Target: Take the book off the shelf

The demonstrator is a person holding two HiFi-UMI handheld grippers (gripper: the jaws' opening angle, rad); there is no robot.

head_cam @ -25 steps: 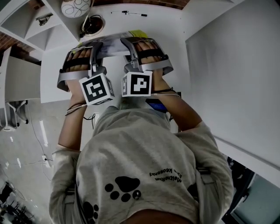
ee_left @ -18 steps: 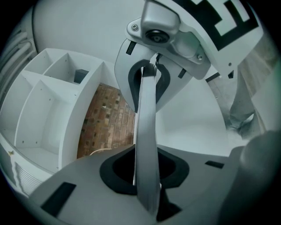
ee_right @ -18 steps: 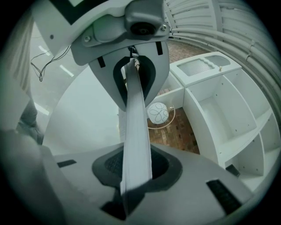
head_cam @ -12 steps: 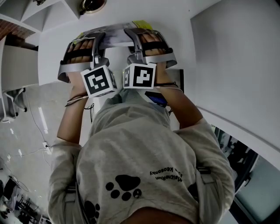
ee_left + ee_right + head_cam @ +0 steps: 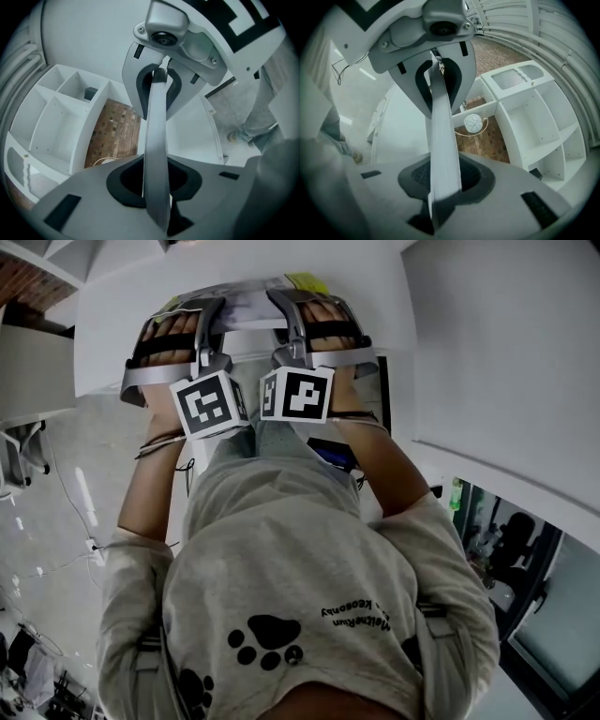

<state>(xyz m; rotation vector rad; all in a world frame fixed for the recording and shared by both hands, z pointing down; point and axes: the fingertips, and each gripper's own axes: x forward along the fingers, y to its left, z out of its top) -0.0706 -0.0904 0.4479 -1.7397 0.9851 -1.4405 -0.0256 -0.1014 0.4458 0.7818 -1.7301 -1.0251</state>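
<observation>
A thin book (image 5: 251, 302) with a yellow-green corner is held flat between both grippers, above the white table (image 5: 394, 306). My left gripper (image 5: 210, 307) is shut on one end of it and my right gripper (image 5: 283, 300) on the other. In the left gripper view the book's grey edge (image 5: 156, 140) runs from my left gripper's (image 5: 157, 190) jaws up to the right gripper (image 5: 160, 77) facing it. The right gripper view mirrors this: the book's pale edge (image 5: 443, 140) spans from my right gripper (image 5: 440, 190) to the left gripper (image 5: 437, 75).
A white shelf unit with open compartments (image 5: 56, 117) stands against a brick wall (image 5: 115, 136); the same shelf unit (image 5: 534, 126) shows in the right gripper view. A round white patterned ornament (image 5: 473, 123) sits on a shelf. A pale wall panel (image 5: 506, 352) rises at the right.
Both grippers have drawn back together with the book held between them. The shelf and the round ornament have slipped out of the top of the head view.
</observation>
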